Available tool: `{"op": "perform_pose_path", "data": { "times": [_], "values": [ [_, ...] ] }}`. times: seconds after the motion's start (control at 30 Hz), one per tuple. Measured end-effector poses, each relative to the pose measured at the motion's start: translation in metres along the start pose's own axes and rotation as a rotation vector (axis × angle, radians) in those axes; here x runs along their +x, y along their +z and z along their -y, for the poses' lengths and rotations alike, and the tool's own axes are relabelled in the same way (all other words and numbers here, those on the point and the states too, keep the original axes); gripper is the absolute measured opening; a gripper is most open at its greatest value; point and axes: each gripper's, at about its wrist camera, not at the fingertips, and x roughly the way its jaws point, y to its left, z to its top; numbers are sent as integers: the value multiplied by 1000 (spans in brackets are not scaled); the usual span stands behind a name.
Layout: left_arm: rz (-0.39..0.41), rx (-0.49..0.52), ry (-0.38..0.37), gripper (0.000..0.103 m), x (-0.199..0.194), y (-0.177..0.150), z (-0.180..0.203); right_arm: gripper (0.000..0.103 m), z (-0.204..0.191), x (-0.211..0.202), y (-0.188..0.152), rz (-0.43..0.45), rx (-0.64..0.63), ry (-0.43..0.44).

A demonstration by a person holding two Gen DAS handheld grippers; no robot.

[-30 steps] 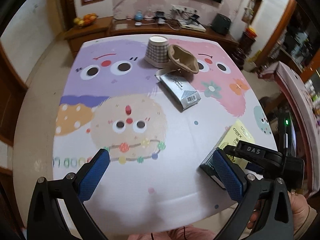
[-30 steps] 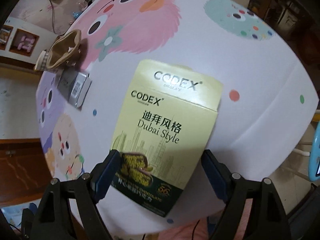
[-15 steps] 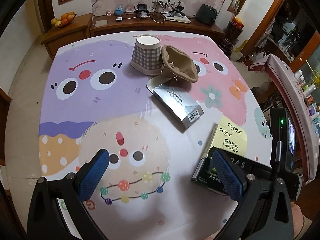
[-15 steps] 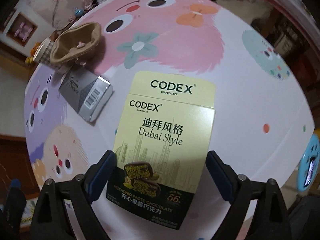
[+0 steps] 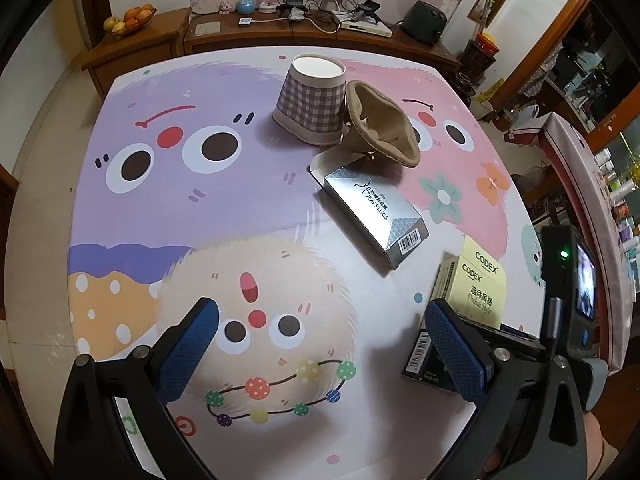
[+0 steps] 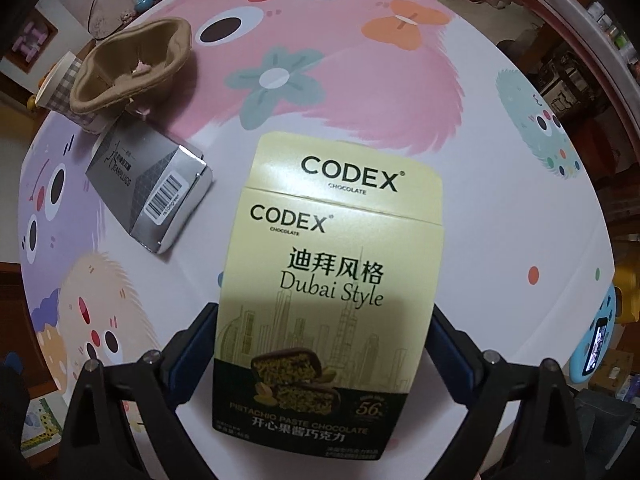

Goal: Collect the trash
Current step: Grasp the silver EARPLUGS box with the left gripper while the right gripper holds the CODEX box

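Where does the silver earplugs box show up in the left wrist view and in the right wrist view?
Left wrist: the silver earplugs box lies right of centre, barcode end toward the camera, just below the crumpled brown paper cup.
Right wrist: the box lies at left, beside the yellow chocolate box.
Shared landmark: the brown cup, just past the box's far end.

Even indoor light, both fisheye views sharp but bent and black-cornered; a shadow dims the pale-yellow cardboard chocolate box (image 6: pixel 332 280) below.
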Motion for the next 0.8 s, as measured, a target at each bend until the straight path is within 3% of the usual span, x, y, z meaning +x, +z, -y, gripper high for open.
{"op": "perform_pose_path", "data": {
  "times": [0.5, 0.8],
  "values": [
    [-17, -126, -12, 102, 64, 51, 42, 95, 33, -25, 55, 162, -32, 49],
    [-47, -225, 100, 102, 110, 64, 57, 95, 41, -17, 87, 187, -65, 78]
  ]
}}
